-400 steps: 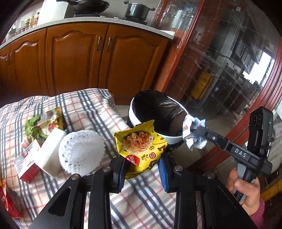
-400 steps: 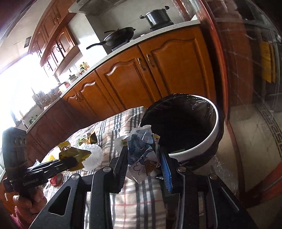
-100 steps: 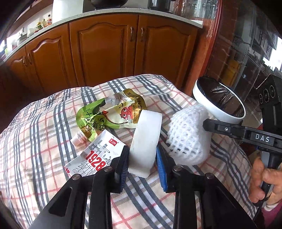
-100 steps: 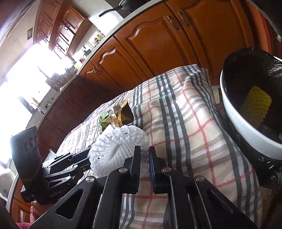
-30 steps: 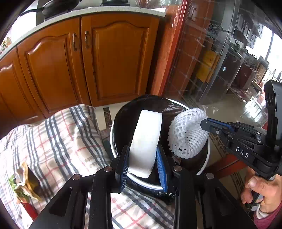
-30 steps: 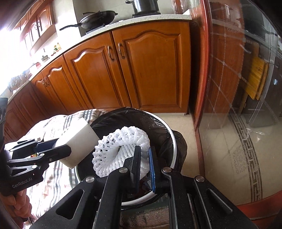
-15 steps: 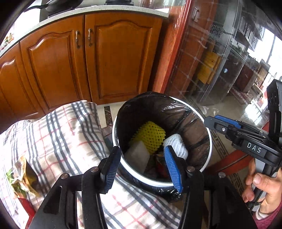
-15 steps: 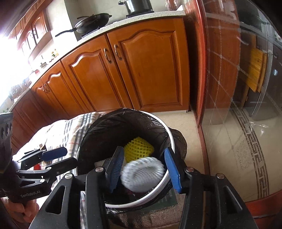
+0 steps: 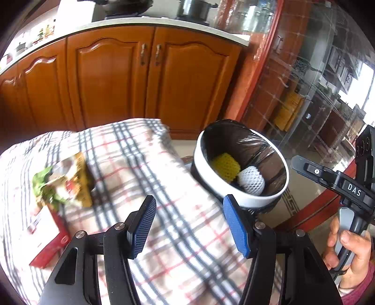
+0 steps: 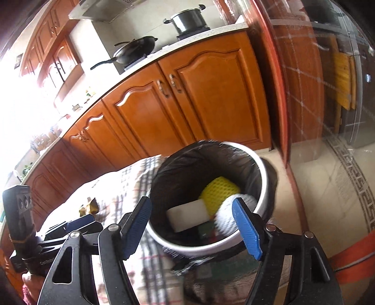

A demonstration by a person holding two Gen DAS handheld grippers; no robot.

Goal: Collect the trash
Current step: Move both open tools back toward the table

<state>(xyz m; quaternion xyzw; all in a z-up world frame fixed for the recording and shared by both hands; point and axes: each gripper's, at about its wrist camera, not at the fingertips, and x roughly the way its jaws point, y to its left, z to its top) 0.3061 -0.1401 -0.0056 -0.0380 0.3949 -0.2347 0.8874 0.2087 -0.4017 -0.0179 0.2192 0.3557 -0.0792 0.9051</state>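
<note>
The white bin [image 9: 236, 194] [image 10: 262, 173] with a black liner stands off the table's right end. Inside lie a yellow foam net [image 9: 226, 166] [image 10: 219, 188], a white foam net [image 9: 252, 180] [image 10: 225, 218] and a white foam block [image 10: 188, 215]. My left gripper [image 9: 189, 223] hangs over the checked cloth [image 9: 145, 169] left of the bin, its jaws opening with nothing between them. My right gripper [image 10: 194, 225] is above the bin's near rim, jaws opening and empty. A green and gold snack wrapper [image 9: 62, 180] and a red and white carton [image 9: 46, 237] lie on the cloth at the left.
Wooden kitchen cabinets [image 9: 140, 77] run behind the table, with a pan [image 10: 133, 52] and a pot [image 10: 187, 20] on the counter. A glass partition with a red frame [image 9: 304, 98] stands to the right. A hand [image 9: 351, 248] grips the right tool's handle.
Both grippers let go: the white block and the white net dropped into the bin. The jaws have widened. My left gripper has swung left, back over the cloth.
</note>
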